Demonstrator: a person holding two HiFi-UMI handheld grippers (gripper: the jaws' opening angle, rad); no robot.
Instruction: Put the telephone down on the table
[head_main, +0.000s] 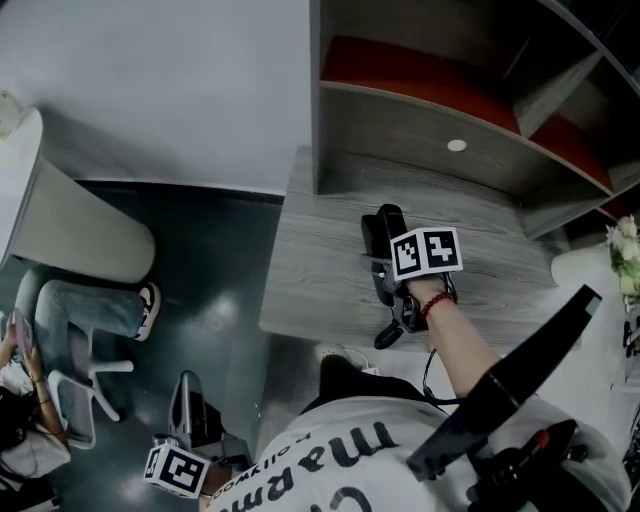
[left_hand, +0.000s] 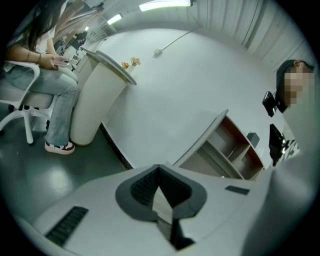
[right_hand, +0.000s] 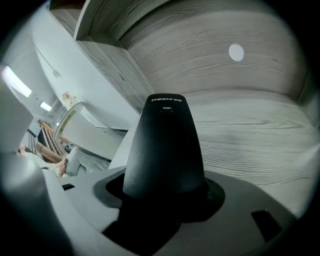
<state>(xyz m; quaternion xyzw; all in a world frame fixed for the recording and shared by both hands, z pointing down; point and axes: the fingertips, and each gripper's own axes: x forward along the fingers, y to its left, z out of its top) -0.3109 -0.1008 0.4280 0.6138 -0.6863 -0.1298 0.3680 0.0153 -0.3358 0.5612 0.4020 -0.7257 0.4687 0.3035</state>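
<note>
1. The right gripper (head_main: 383, 268) has its jaws clamped on the black telephone (head_main: 388, 225), which stands out well past them. In the right gripper view the handset fills the gap between the jaws.
2. The telephone is over the grey wood-grain worktop (head_main: 320, 260), just in front of the shelf unit (head_main: 420, 120) and angled down toward the boards. I can't tell whether its far end touches the worktop.
3. The marker cube (head_main: 427, 252) on the right gripper faces up, just in front of the shelf unit, with the person's wrist behind it.
4. The left gripper (left_hand: 159, 190) has its jaws closed together with nothing between them. It hangs low over the dark floor (head_main: 220, 260), well away from the shelf unit.
5. A person sits on a white chair (left_hand: 22, 107) beside a white curved counter (left_hand: 95, 95), also well away from the shelf unit, across the floor.
</note>
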